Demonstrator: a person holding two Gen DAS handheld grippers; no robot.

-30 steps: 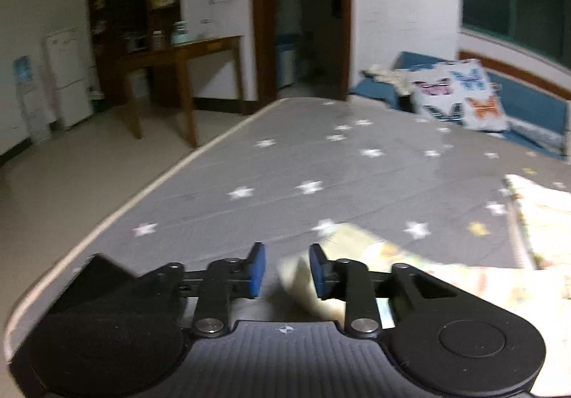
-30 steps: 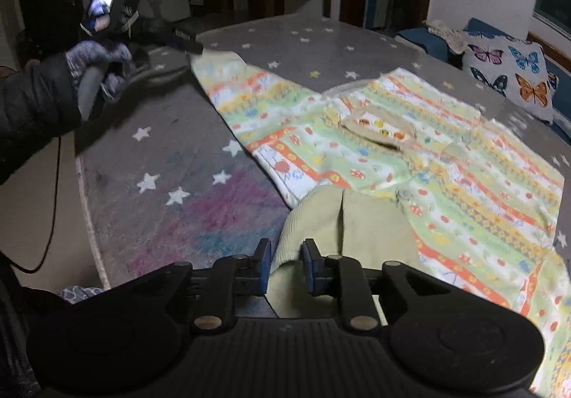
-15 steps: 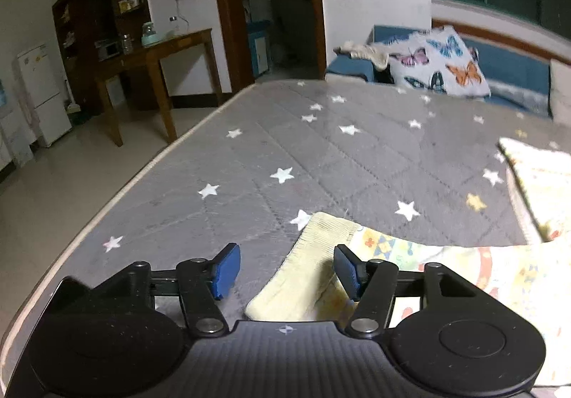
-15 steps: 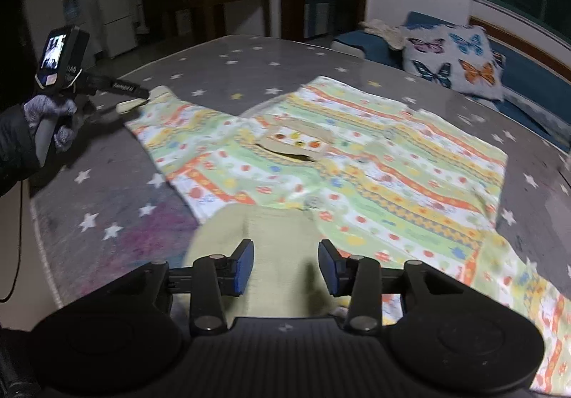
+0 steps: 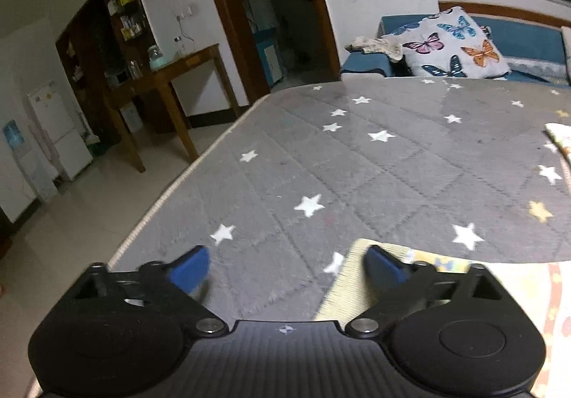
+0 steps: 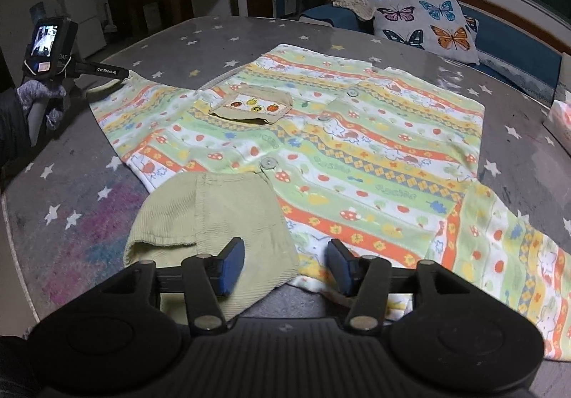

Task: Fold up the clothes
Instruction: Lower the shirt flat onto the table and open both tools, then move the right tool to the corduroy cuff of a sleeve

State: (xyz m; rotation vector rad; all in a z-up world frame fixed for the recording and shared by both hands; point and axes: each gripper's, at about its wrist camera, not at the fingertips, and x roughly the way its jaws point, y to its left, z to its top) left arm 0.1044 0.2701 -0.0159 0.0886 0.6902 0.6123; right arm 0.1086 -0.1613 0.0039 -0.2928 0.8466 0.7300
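Note:
A child's patterned cardigan [image 6: 357, 144] with green, orange and yellow bands lies spread flat on the grey star-print mattress [image 6: 214, 37]. Its plain green collar [image 6: 210, 216] is near me, and a small pocket [image 6: 249, 107] sits on the chest. My right gripper [image 6: 282, 266] is open, just above the collar's edge, holding nothing. In the right wrist view the left gripper [image 6: 125, 75] reaches the far sleeve cuff, held by a gloved hand [image 6: 39, 94]. In the left wrist view my left gripper [image 5: 285, 266] is open, with the ribbed cuff [image 5: 348, 276] lying under its right finger.
A butterfly cushion [image 6: 424, 23] lies on a blue sofa [image 6: 517, 51] beyond the mattress. A wooden table [image 5: 167, 76] and a white fridge [image 5: 57, 126] stand across the tiled floor on the left. The mattress edge [image 5: 171, 187] runs close to my left gripper. A pale box [image 6: 560, 119] sits at right.
Both grippers have gone from shut on the cloth to wide open. The sleeve cuff and the collar now lie flat on the mattress, released.

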